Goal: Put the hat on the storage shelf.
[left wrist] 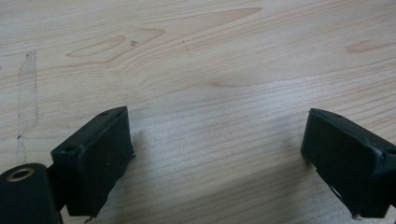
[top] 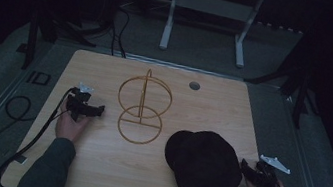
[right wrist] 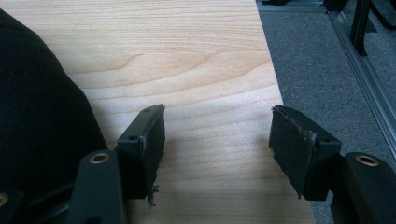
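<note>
Black hat, left edge cut off beside right tool.

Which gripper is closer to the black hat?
The right gripper: its jaws sit right at the edge of the black hat. The left gripper is across the table, beside the gold wire stand.

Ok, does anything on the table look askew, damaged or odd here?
Nothing stands out. The gold wire stand stands upright mid-table, the black hat lies flat near the front edge, and the left gripper and right gripper have open, empty jaws.
</note>
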### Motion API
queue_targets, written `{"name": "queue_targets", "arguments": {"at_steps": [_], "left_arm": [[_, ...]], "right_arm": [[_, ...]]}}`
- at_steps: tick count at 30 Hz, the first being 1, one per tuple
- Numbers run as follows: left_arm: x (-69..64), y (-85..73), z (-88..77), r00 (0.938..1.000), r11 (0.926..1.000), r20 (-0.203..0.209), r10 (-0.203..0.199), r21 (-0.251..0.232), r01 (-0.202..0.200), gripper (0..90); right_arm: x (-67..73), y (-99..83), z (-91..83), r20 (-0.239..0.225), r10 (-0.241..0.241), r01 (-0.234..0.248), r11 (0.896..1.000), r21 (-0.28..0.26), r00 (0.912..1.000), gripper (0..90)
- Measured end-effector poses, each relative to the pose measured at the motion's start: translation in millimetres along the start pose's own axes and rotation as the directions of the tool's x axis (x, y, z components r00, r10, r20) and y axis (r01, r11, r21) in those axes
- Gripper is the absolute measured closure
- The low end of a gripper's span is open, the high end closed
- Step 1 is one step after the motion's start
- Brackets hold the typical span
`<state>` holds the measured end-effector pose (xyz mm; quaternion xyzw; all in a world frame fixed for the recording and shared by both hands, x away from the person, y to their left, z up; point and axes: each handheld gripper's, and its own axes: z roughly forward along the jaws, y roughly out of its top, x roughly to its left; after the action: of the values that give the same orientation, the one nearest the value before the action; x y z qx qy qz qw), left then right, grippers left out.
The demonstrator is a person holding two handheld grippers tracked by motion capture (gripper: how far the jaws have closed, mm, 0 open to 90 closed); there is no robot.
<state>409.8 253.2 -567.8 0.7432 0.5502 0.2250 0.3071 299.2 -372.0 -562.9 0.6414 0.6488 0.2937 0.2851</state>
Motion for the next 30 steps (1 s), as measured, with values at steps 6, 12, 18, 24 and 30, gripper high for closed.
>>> {"name": "queue_targets", "arguments": {"at_steps": [6,12,18,24,30], "left_arm": [[-0.6,-2.2,-2.4,1.0,1.0,0.006,0.006,-0.005,-0.006,12.6],[-0.5,-2.3,-2.5,1.0,1.0,0.007,0.007,-0.005,-0.007,12.6],[-0.8,-2.6,-2.7,0.9999,1.0,0.008,0.006,-0.006,-0.006,12.6],[-0.9,-2.7,-2.8,1.0,1.0,0.008,0.006,-0.006,-0.006,12.6],[-1.3,-3.1,-3.3,0.9999,1.0,0.009,0.008,-0.005,-0.008,12.6]], "right_arm": [[-0.2,0.0,0.0,-0.002,-0.002,0.002,1.0,0.0,1.0,35.6],[-1.3,7.3,-1.9,0.003,-0.004,0.004,0.998,0.069,1.0,38.8],[0.4,17.8,-8.7,-0.049,-0.036,0.041,0.994,0.097,0.9982,44.4],[-1.8,37.9,-23.1,-0.111,-0.049,0.055,0.997,0.056,0.9926,43.4],[5.2,55.9,-27.7,-0.166,-0.098,0.107,0.993,0.043,0.9812,42.1]]}}
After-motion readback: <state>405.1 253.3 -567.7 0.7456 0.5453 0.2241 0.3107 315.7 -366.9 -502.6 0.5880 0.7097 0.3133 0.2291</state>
